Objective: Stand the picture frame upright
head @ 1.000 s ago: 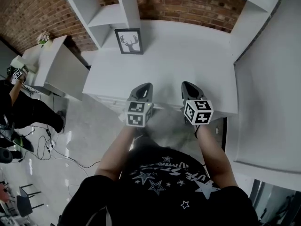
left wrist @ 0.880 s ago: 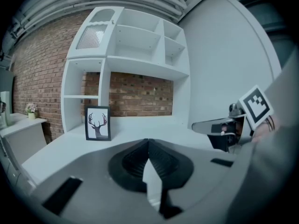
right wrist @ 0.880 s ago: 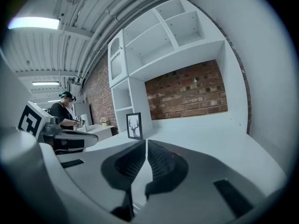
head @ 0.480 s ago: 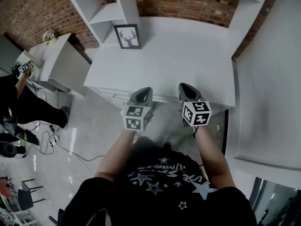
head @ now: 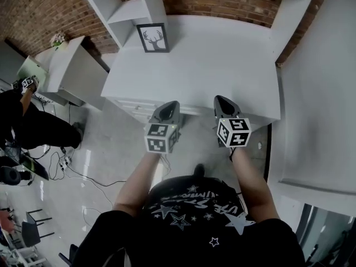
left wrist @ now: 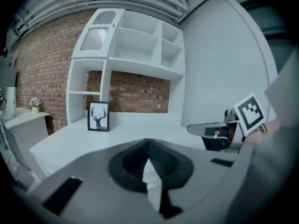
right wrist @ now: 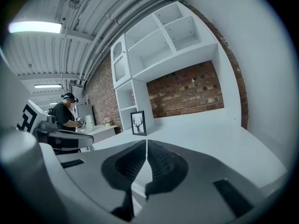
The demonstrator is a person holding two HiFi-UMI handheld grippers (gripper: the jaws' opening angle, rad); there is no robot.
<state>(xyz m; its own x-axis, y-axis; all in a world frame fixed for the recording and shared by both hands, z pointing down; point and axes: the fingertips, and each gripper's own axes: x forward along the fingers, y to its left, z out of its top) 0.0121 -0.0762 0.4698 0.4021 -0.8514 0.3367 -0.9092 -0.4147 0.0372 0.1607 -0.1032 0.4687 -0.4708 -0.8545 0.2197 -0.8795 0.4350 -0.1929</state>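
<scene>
Already the frame (head: 153, 38) stands upright at the far left corner of the desk (head: 233, 60), just in front of the foot of the white shelf (head: 130, 13). Its deer print faces the room.

Only the head view shows the person's two forearms, the grey floor with cables, and how far the grippers are from the frame. They are well apart from it, with their tips at the desk's near edge. The left gripper view adds the shelf's upper compartments, which the head view cuts off. The right gripper view adds the ceiling lights and a side-on look at a second person (right wrist: 65, 115) in black by the side cabinet (head: 67, 65).

Both arms reach forward side by side. The grippers lie parallel and tilt a little downward, marker cubes on top. The left gripper (head: 170, 104) has its jaws pressed together with nothing between them. The right gripper (head: 221, 99) is likewise closed and empty, its jaw tips meeting.
</scene>
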